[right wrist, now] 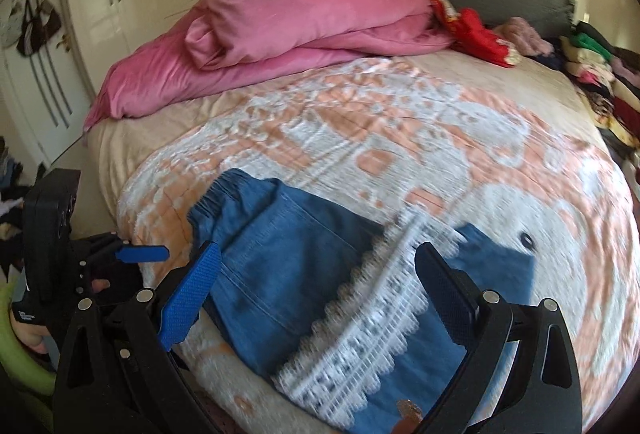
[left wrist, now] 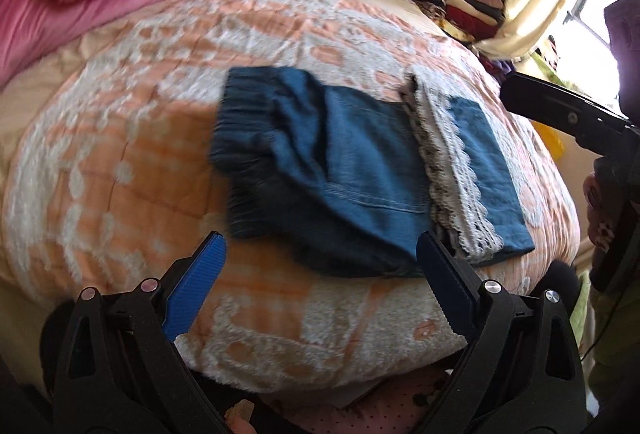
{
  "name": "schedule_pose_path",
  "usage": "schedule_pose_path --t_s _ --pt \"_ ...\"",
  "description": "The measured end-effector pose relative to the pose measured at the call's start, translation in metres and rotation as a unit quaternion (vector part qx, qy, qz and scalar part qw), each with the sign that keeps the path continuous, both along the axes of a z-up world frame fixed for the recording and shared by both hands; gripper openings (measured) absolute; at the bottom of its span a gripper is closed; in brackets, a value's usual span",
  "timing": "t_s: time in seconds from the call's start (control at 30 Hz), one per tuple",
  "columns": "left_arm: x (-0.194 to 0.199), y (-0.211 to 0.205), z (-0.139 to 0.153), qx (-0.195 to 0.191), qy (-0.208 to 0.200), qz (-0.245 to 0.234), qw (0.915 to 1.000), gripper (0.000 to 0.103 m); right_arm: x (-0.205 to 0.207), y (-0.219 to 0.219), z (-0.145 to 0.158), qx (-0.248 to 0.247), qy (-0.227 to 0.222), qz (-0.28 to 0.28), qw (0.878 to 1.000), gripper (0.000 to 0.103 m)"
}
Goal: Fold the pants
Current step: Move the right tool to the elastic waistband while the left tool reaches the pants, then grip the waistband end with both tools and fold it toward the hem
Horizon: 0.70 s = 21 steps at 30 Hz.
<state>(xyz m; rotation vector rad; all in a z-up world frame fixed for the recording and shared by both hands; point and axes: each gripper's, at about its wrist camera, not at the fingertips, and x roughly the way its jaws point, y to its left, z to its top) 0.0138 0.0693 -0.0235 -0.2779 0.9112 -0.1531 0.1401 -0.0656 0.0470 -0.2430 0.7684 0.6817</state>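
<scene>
— Lying folded on the bed (left wrist: pixel 120 161), the pants (left wrist: pixel 340 161) show a lace trim (left wrist: pixel 452 169) across the top layer, waistband to the left.

— And the grippers?

— Left gripper (left wrist: pixel 320 266) spread wide, nothing between its fingers, near the pants' front edge. Right gripper (right wrist: pixel 316 274) is likewise released, empty, above the lace.

— Anything else?

— A pink duvet (right wrist: pixel 256 29) behind.

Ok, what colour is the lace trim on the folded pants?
White lace trim on blue denim pants; clearest in the left wrist view.
</scene>
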Motion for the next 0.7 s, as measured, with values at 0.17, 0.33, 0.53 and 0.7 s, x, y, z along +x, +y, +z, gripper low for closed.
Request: schedule_pose_path --t_s 0.17,0.33,0.53,0.7 --pt "-0.004 0.016 -0.012 -0.051 0.015 0.011 0.9985 0.089 0.019 0.040 -0.009 -0.020 0.016 0.042 0.999 0.097" --pt "0.001 0.022 -0.023 -0.126 0.031 0.009 0.9915 0.070 0.039 0.080 -0.021 -0.034 0.039 0.083 0.995 0.097" --pt "0.011 0.016 -0.032 -0.152 0.039 0.009 0.9876 0.066 0.065 0.122 -0.045 -0.066 0.076 0.114 0.988 0.097" --pt "0.020 0.016 -0.038 -0.165 0.038 0.020 0.9853 0.070 0.079 0.149 -0.071 -0.103 0.105 0.135 0.980 0.097"
